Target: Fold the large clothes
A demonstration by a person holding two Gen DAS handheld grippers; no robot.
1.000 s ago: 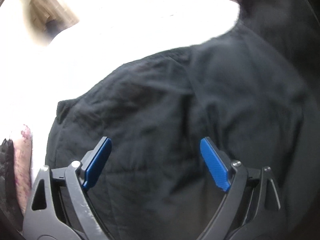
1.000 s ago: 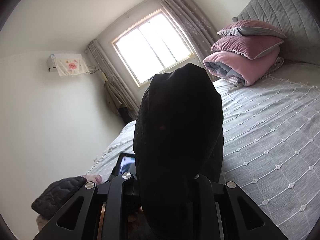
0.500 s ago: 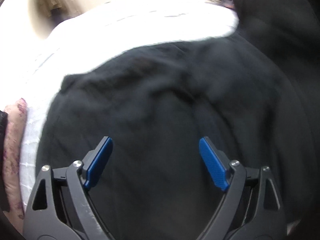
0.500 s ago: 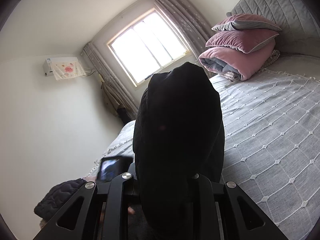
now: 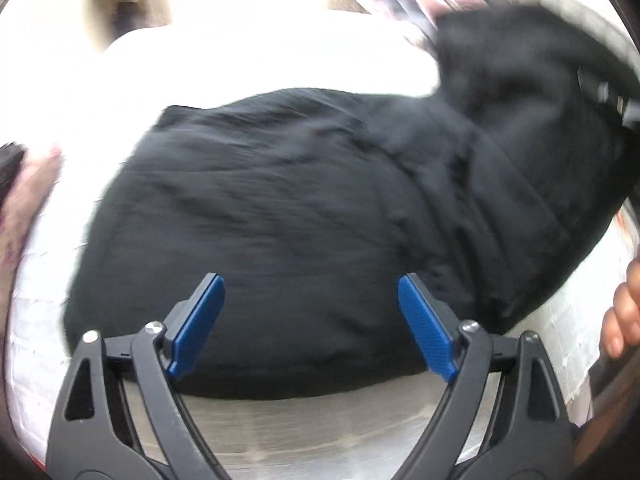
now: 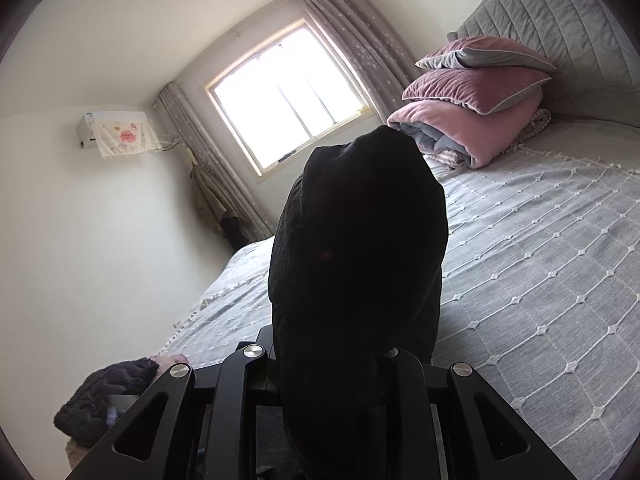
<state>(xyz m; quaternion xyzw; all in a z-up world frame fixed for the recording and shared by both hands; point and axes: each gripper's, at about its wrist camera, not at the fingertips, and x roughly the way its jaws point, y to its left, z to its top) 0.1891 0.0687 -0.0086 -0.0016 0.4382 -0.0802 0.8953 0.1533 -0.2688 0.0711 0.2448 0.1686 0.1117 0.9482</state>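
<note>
Over the last second the left gripper (image 5: 310, 326) has swung across the black garment (image 5: 280, 220), so its camera, which earlier looked down on wrinkled black cloth filling most of the picture, now takes in the garment's near edge and a strip of the grey bedspread (image 5: 320, 424) below it. Its blue-padded fingers (image 5: 426, 330) stand wide apart with nothing between them, hovering above the cloth rather than pressing on it; the picture is smeared by motion. At the right edge of that view a bare hand (image 5: 620, 312) has come into sight. The right gripper (image 6: 328, 364) has not shifted: its fingers are drawn in narrow and clamped on a thick bunch of the same garment, which rises in front of its camera and hides the fingertips. Behind it lie the bed (image 6: 540, 260), the stacked pink pillows (image 6: 476, 92) at the headboard and the window (image 6: 288, 96). So the garment lies spread on the bed with one part lifted and pinned by the right side. My reading is that the left side is travelling to the near hem or a corner to take a second hold, which a fold would need; no fold looks finished yet.
</note>
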